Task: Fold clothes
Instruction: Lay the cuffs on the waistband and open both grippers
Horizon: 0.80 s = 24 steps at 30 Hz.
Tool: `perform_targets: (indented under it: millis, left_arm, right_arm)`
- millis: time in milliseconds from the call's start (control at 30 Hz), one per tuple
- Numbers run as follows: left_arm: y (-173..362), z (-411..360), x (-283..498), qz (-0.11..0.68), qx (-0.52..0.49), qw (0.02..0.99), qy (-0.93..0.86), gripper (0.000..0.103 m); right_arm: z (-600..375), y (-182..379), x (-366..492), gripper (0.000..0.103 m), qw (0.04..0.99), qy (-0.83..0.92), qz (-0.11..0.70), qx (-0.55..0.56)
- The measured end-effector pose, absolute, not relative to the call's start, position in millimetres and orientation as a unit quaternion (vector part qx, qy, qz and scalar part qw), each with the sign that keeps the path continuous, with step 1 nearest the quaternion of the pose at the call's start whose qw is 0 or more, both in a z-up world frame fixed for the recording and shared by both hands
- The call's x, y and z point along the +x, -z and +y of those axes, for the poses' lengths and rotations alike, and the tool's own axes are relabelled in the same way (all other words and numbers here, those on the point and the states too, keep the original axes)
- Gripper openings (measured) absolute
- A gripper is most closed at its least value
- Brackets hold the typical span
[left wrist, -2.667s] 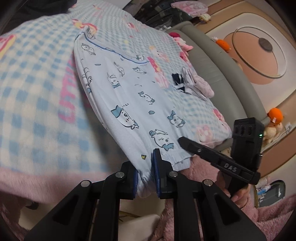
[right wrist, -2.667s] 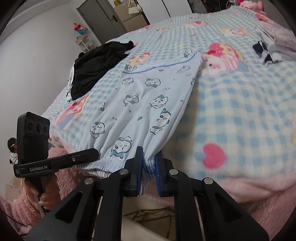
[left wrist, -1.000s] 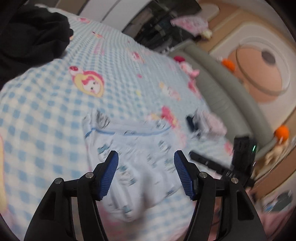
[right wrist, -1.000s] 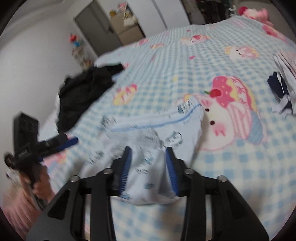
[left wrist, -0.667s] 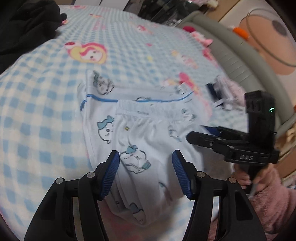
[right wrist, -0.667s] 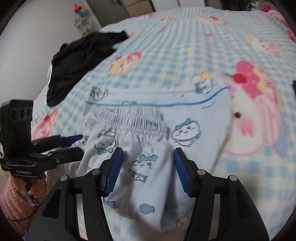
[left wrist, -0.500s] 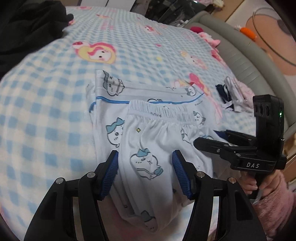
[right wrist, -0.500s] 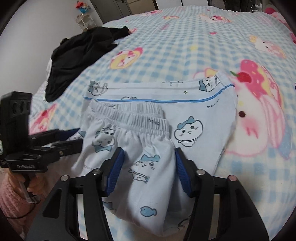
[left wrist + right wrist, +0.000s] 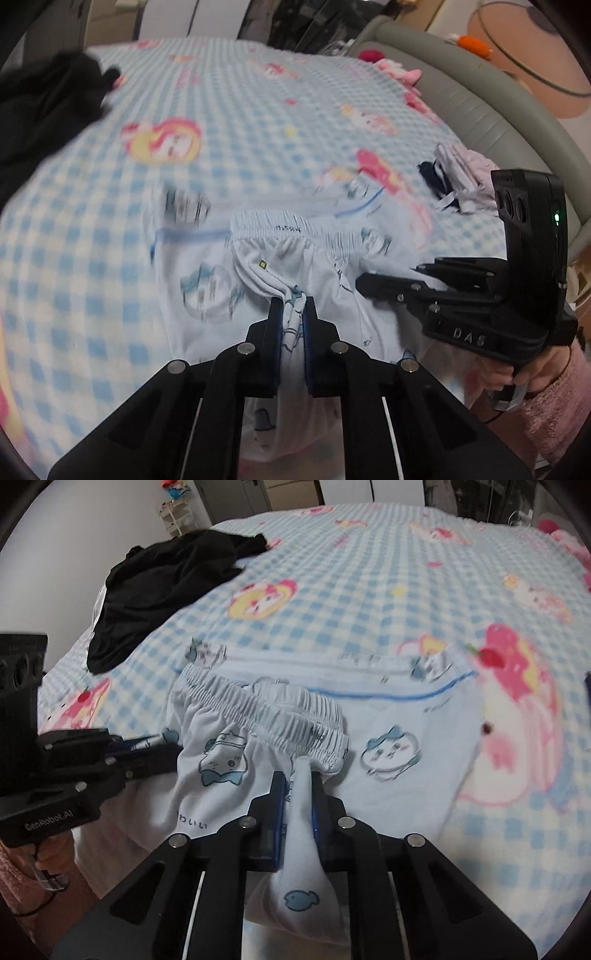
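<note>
Pale blue trousers (image 9: 325, 273) with cartoon prints lie folded over on themselves on the checked blanket (image 9: 229, 110), near its 6 o'clock edge, where the cloth hangs over the side. The gathered waistband (image 9: 258, 709) sits on top, short of a blue-piped hem at 12 o'clock. I see open blanket from 10 to 2 o'clock beyond the garment, with printed pink and yellow figures only. A black garment (image 9: 162, 579) lies heaped at 10 o'clock in my right view, well apart from the trousers. A small pile of folded clothes (image 9: 458, 177) sits at 2 o'clock in my left view, near the grey padded rail (image 9: 461, 96).

My left gripper (image 9: 291, 310) is pinched narrow on a bunched fold of the trousers below the waistband. My right gripper (image 9: 298, 794) is likewise clamped on a raised ridge of the same cloth, just beside the waistband's right end. Each gripper appears in the other's view, close to the garment's side edge. Parts of the print are motion-blurred.
</note>
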<state>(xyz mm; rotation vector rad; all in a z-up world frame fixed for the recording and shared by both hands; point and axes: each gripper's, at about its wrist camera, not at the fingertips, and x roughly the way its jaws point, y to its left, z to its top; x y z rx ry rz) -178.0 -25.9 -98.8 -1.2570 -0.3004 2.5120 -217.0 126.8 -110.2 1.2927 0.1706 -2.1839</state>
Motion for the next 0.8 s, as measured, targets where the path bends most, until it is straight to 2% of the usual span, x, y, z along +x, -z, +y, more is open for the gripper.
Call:
perform_targets:
  millis: [133,267,300,367,433,500,533,567,633,800]
  left_arm:
    - [72,-34,-196,-0.111,-0.413,0.156,-0.89,0.01]
    - [93,-48,-225,-0.131,-0.442,0.136,-0.877,0.011]
    - [107,-51,-234,-0.135,-0.463,0.126,-0.867,0.016]
    - [132,-55,-246,-0.138,-0.5,0.111,-0.848,0.02]
    - [140,-60,-244,-0.14,-0.509,0.106,-0.843,0.021]
    - [121,-69,-222,-0.16,-0.468,0.107,-0.863,0.034]
    - [112,-75,-210,-0.171,-0.445,0.106,-0.873,0.049]
    - [105,-82,-196,-0.183,-0.424,0.104,-0.881,0.052]
    - [96,-93,-168,-0.208,-0.394,0.101,-0.889,0.052]
    - [123,-92,-132,-0.255,-0.426,0.101,-0.862,0.053]
  right_arm:
    - [131,71,-225,0.01,0.292,0.848,0.046,0.441]
    - [126,100,-257,0.013,0.27,0.834,0.042,0.479]
    - [125,107,-265,0.015,0.264,0.831,0.042,0.488]
    - [122,122,-281,0.027,0.253,0.823,0.04,0.507]
    - [122,135,-296,0.028,0.244,0.816,0.033,0.523]
    - [142,125,-286,0.031,0.257,0.826,-0.019,0.501]
    - [153,116,-279,0.04,0.261,0.835,-0.041,0.482]
    - [165,107,-271,0.052,0.259,0.845,-0.053,0.465]
    - [188,92,-254,0.056,0.254,0.857,-0.072,0.443]
    - [206,96,-216,0.056,0.246,0.848,-0.048,0.467]
